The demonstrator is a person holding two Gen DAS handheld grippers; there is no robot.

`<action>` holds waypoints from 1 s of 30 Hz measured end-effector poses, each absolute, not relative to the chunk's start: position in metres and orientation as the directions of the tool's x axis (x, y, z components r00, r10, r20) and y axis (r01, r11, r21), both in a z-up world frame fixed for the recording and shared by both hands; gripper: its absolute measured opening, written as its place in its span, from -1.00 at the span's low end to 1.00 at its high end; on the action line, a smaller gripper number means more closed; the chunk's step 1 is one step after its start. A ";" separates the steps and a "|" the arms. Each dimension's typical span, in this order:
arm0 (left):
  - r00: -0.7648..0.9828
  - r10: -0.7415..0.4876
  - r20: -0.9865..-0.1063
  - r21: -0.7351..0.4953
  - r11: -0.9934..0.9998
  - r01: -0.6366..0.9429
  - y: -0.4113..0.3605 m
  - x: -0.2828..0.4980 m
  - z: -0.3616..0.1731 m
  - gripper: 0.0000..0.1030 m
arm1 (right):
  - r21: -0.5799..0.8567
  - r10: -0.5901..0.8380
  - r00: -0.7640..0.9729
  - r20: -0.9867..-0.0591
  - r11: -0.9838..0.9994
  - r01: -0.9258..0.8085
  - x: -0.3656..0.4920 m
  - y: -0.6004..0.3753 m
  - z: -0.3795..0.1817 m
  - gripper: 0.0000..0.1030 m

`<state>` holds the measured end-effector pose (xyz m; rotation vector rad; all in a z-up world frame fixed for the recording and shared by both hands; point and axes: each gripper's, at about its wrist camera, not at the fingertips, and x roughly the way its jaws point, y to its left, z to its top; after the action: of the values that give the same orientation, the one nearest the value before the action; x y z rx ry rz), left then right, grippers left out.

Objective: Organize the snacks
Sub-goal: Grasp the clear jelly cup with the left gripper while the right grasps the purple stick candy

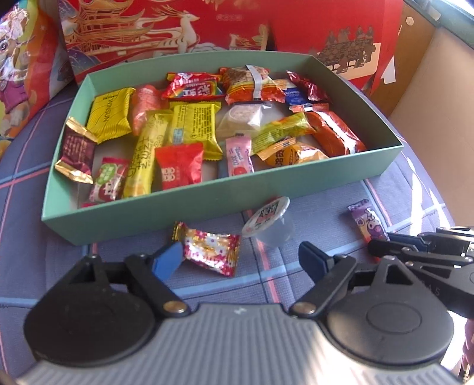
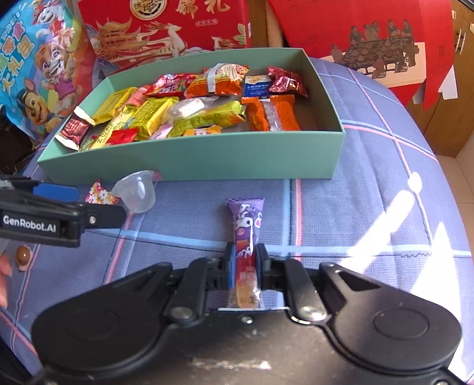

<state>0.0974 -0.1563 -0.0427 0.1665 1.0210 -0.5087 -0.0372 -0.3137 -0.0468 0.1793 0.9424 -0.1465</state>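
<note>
Purple stick: your right gripper [image 2: 243, 263] pinches a long purple wrapper [image 2: 245, 234] with a cartoon print and an orange-red lower end; both pads press its sides. It lies lengthwise on the cloth, in the lower middle of the right wrist frame.
Foil candy: a red and gold flowered wrapper [image 1: 209, 251] lies on the cloth in the lower middle of the left wrist frame, just beside the left blue pad [image 1: 166, 260].
Left gripper: your left gripper [image 1: 237, 262] stands spread, around the foil candy without pressing it.
Jelly cup: a small clear cup [image 1: 271, 226] with a printed lid lies tipped on its side, near the box front wall, between foil candy and purple stick.
Box: a green open box [image 1: 166, 211] fills the middle of both frames, full of mixed wrapped snacks in yellow, red and orange.
Edges: red cartons [image 1: 183, 26] stand close behind the box at the top of the frame.
Open room: bare checked cloth [image 2: 370, 189] lies at the right of the right wrist frame, with sun patches.
</note>
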 end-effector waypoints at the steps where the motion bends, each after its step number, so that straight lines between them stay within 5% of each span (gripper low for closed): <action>1: 0.420 -0.329 -0.846 -0.095 0.868 0.488 -0.160 0.098 -0.043 0.45 | 0.095 -0.046 0.583 -0.811 0.973 0.209 -0.040 -0.315 -0.047 -0.75; 5: 0.422 -0.333 -0.843 -0.068 0.845 0.530 -0.181 0.097 -0.047 0.32 | 0.144 -0.033 0.603 -0.797 0.959 0.243 -0.052 -0.326 -0.048 -0.75; 9: 0.416 -0.313 -0.854 -0.027 0.824 0.565 -0.199 0.095 -0.057 -0.34 | 0.193 -0.008 0.611 -0.791 0.946 0.262 -0.057 -0.335 -0.050 -0.75; 19: 0.397 -0.350 -0.849 -0.082 0.829 0.554 -0.188 0.089 -0.051 -0.38 | 0.241 0.025 0.634 -0.773 0.936 0.258 -0.059 -0.337 -0.049 -0.76; 21: 0.376 -0.366 -0.851 -0.105 0.822 0.560 -0.185 0.088 -0.047 -0.92 | 0.246 0.028 0.640 -0.768 0.935 0.255 -0.060 -0.337 -0.046 -0.76; 28: 0.352 -0.364 -0.862 -0.125 0.827 0.548 -0.181 0.087 -0.052 -0.89 | 0.248 0.031 0.634 -0.773 0.934 0.257 -0.062 -0.338 -0.045 -0.79; 30: 0.357 -0.371 -0.857 -0.137 0.833 0.536 -0.180 0.087 -0.051 -0.61 | 0.248 0.033 0.632 -0.775 0.934 0.256 -0.064 -0.338 -0.045 -0.79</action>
<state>0.0874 -0.1799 -0.0509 0.1775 1.0534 -0.5896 -0.0638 -0.3378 -0.0452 0.3536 0.8826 -0.1304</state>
